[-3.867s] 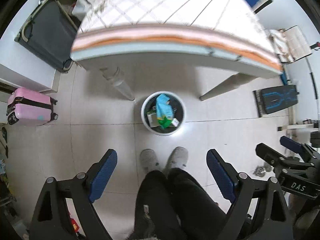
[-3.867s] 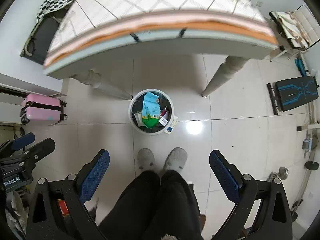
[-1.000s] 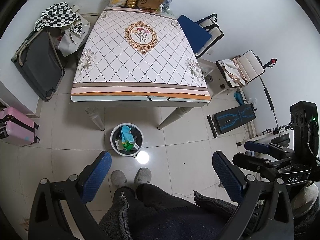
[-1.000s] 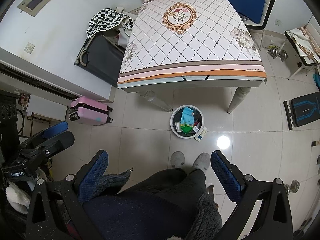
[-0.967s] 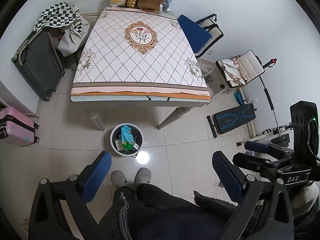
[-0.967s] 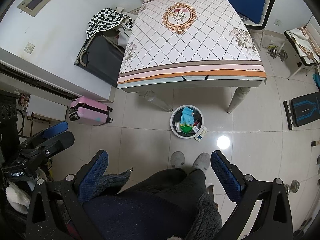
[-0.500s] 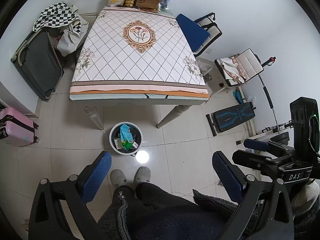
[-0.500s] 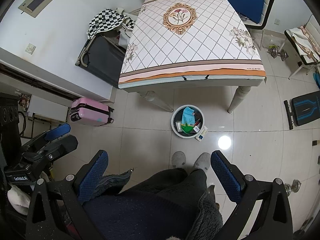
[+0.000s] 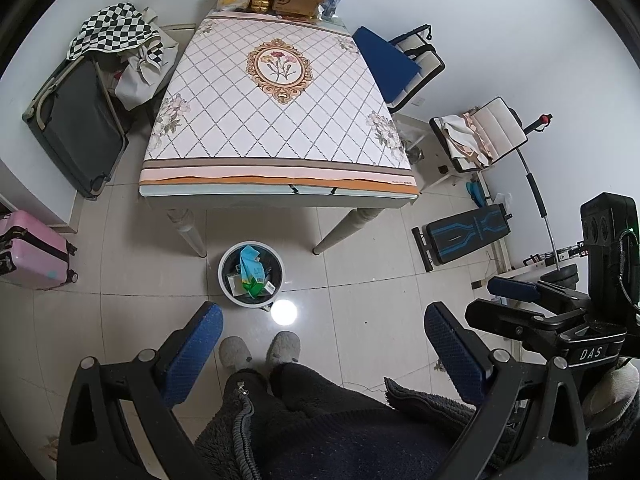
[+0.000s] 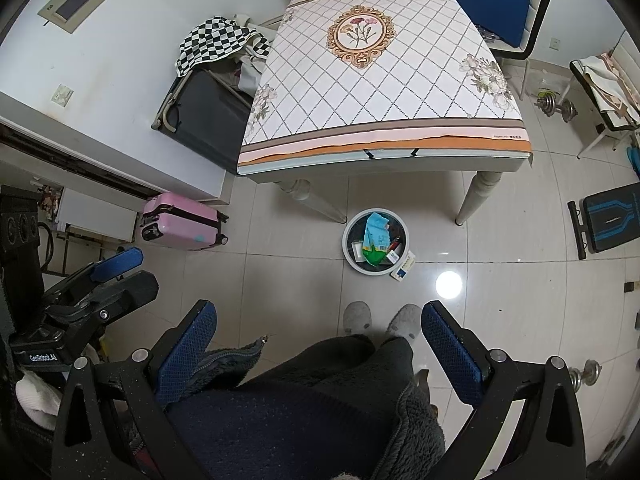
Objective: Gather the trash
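Height marks the change from 3.9 s ago: both cameras now sit far above the floor, so the whole worktop shows. 1 trash bin stands on the floor by the worktop's near edge, between 2 legs, holding a blue-green packet. 1 small carton lies on the floor touching the bin. The left gripper and right gripper both hang released, empty, above 2 grey slippers.

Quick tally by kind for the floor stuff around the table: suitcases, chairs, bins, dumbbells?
Suitcases: 2, pink and dark
Chairs: 2, blue-cushioned and white
Bins: 1
Dumbbells: 2
Total: 7
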{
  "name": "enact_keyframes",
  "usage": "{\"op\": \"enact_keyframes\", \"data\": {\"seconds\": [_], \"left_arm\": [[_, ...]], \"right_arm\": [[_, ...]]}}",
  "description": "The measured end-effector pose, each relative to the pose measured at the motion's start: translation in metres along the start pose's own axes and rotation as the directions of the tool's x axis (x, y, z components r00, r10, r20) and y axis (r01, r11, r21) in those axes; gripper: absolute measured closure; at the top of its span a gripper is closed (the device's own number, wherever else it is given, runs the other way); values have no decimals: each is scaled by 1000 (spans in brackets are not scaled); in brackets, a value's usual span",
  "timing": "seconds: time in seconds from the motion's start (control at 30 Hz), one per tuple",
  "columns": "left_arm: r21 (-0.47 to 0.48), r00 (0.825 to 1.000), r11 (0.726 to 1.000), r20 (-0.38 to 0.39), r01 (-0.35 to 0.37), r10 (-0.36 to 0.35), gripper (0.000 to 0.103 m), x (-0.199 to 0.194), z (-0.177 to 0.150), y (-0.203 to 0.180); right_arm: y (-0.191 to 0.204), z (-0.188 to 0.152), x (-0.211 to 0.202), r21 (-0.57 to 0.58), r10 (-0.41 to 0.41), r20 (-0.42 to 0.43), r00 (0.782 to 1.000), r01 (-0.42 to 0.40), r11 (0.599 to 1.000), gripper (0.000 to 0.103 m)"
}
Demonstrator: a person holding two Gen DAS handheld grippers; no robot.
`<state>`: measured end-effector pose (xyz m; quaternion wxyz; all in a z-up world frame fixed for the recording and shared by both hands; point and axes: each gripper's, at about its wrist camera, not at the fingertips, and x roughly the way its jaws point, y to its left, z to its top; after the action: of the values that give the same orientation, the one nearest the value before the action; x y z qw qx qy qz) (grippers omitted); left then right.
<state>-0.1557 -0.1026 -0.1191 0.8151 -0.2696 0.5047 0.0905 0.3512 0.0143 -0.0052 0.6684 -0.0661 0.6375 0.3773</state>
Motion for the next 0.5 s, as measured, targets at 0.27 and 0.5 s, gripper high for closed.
{"op": "enact_keyframes", "data": {"seconds": [0.27,0.5], "left_arm": [[-17,1000,1000,1,-6,6,0,0,-2,1],[-25,1000,1000,4,-12,12,0,-1,2,4]], "right_arm": [[1,2,3,-8,3,-11,1000,-3,1000,0],[3,7,7,-13,3,-17,1000,-3,1000,0]]}}
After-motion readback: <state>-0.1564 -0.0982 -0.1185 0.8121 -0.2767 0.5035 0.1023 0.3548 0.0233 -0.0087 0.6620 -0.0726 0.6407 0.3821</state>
